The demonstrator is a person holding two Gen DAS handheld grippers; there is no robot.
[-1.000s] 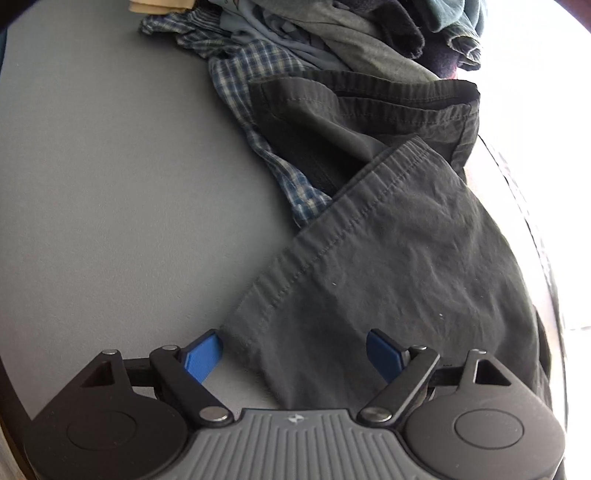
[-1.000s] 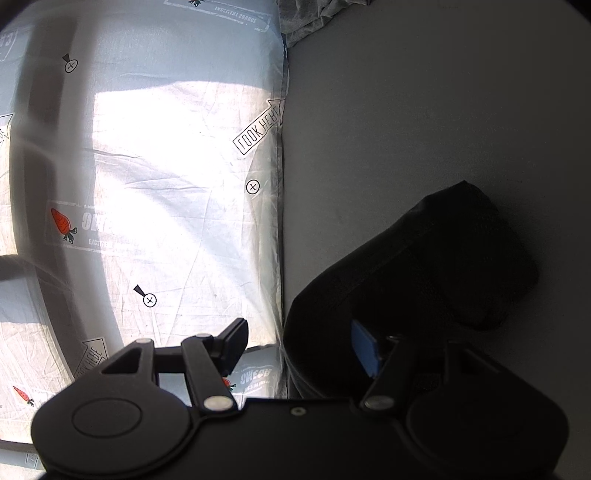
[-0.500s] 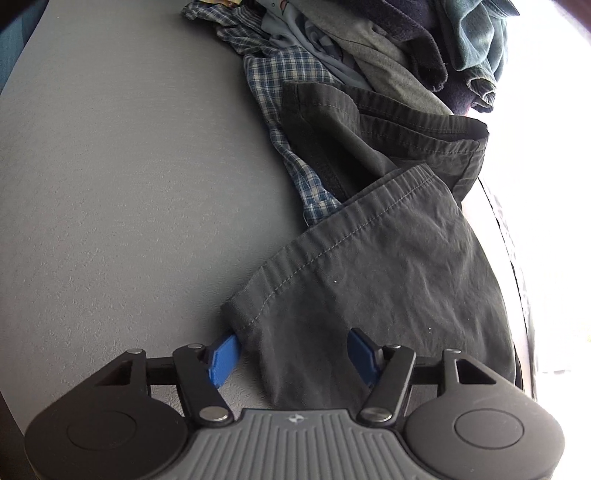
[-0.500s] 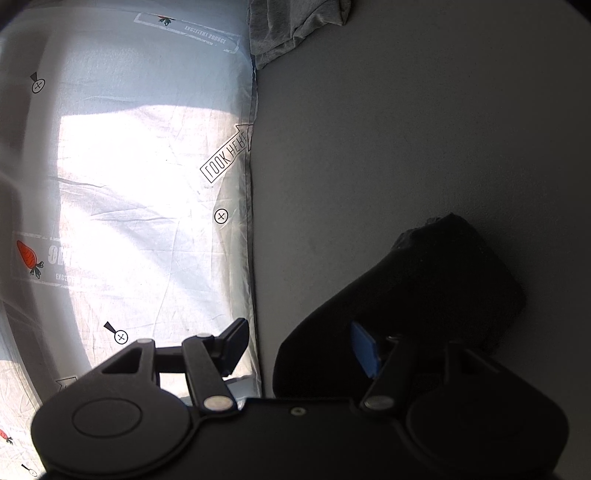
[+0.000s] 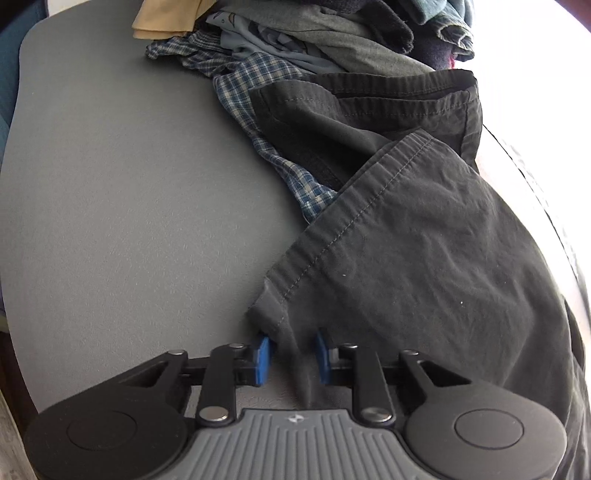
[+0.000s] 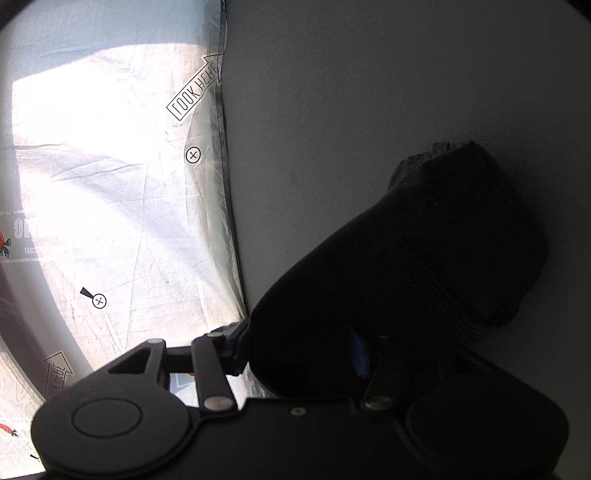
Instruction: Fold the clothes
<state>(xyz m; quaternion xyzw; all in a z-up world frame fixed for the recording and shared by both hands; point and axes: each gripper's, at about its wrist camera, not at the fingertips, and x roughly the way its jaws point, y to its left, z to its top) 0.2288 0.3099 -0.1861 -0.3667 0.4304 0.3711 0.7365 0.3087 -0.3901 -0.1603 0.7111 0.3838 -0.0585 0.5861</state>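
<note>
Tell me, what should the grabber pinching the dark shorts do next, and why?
Probably lift and pull that corner gently away from the pile. The left gripper has its blue pads closed on the hem corner of the dark shorts, which still overlap the plaid shirt. The right gripper looks open around dark cloth, so it likely closes first.

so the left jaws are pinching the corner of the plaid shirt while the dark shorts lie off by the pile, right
Not quite. In the left wrist view the left gripper has its jaws closed on the hem corner of the dark grey shorts, not the plaid shirt. The plaid shirt lies untouched farther off, partly under the shorts, by the clothes pile.
</note>
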